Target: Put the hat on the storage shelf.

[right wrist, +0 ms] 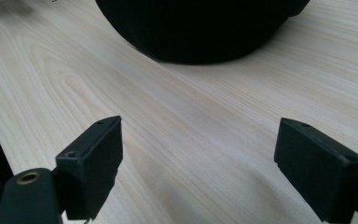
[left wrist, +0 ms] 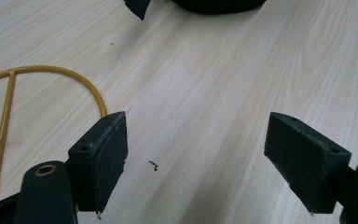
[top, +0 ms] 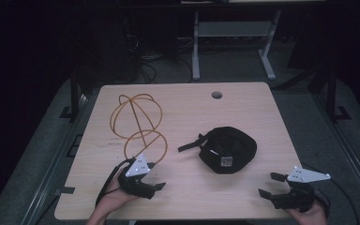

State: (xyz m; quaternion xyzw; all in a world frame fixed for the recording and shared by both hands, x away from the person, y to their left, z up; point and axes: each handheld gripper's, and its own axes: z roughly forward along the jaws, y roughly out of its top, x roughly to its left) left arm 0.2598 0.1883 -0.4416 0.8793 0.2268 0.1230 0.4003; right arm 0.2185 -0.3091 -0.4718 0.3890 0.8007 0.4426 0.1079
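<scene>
Both claws sit wide open and empty near the front edge of the worktop [top: 262,108]: left claw [top: 157,187] beside the gold wire stand [top: 138,119], right claw [top: 268,184] just short of the black cap [top: 227,149], mid-worktop. Likely the cap goes on the stand; take it by the rim from both sides, avoiding the loose strap [top: 190,144].

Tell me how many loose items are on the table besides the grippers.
2: a yellow wire frame at the table's left, by the left gripper; a black cap right of centre, ahead of the right gripper.
</scene>
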